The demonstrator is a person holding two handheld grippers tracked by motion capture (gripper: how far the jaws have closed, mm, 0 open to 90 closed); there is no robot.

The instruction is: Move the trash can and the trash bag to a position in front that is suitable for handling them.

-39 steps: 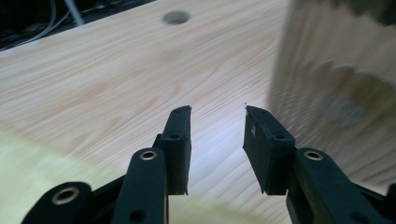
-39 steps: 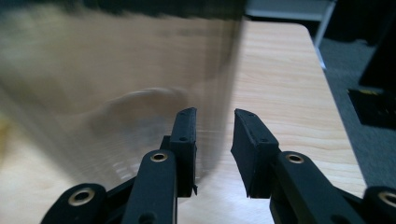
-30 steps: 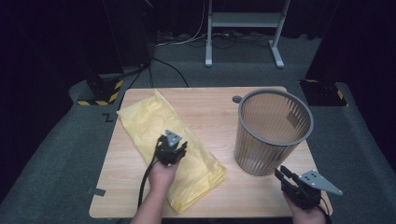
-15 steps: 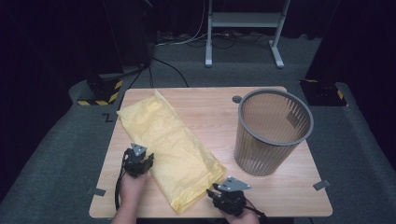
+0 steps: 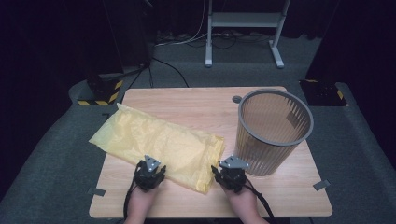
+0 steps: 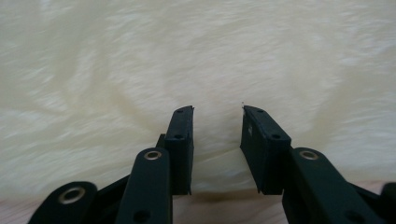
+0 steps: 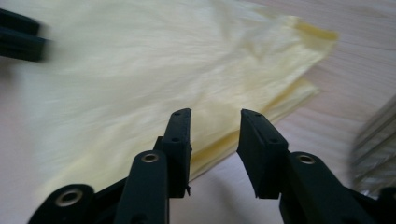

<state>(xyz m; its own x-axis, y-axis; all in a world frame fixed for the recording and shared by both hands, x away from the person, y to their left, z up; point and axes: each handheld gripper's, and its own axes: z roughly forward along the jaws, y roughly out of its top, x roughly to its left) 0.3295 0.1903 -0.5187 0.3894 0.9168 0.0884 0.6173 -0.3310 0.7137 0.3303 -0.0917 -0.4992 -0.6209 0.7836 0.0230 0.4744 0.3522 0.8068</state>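
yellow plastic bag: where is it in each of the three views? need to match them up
High view: the crumpled yellow plastic bag lies flat across the left and middle of the wooden table.
Left gripper view: the bag spreads across the picture behind the open jaws.
Right gripper view: the bag takes the left and centre, its corner at upper right.
Shared landmark: the grey ribbed wastebasket, also at the right edge of the right gripper view.

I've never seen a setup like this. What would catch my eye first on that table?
A big crinkled yellow plastic bag lies flat across the left half of the light wooden table. To its right stands a tall grey slatted wastebasket. At the bag's near edge, a left claw and a right claw, both black and hand-held, point at it with jaws apart.
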